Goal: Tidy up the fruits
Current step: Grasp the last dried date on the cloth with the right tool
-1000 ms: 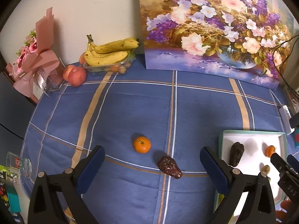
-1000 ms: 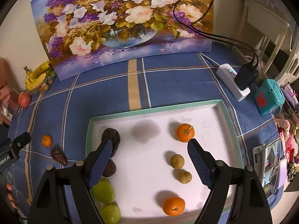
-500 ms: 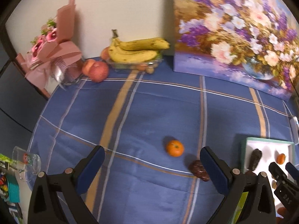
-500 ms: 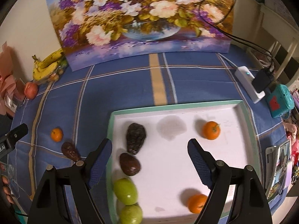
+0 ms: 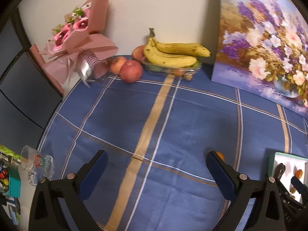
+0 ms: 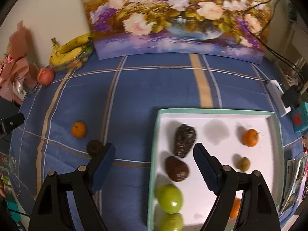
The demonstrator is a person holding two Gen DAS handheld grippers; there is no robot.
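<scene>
My right gripper [image 6: 154, 159] is open and empty, hanging over the left rim of the white tray [image 6: 211, 110]. The tray holds two dark avocados [image 6: 184, 140], two green fruits [image 6: 170, 196], two oranges [image 6: 250, 137] and a small brown fruit [image 6: 243, 163]. Left of the tray, a loose orange [image 6: 79, 129] and a dark fruit [image 6: 94, 147] lie on the blue cloth; the dark fruit sits just beyond my right gripper's left fingertip. My left gripper [image 5: 156, 165] is open and empty above bare cloth. Its right finger hides most of the loose orange [image 5: 220, 155].
Bananas [image 5: 173, 55] on a clear box and red apples [image 5: 130, 70] sit at the back by the wall, beside a pink bouquet [image 5: 77, 44]. A flower painting [image 6: 173, 15] leans at the back. A glass mug [image 5: 36, 161] stands at the left edge, a charger [image 6: 277, 96] at the right.
Both grippers have moved left across the table. The tray has slid right in the right wrist view. In the left wrist view, the loose orange now sits behind the right finger.
</scene>
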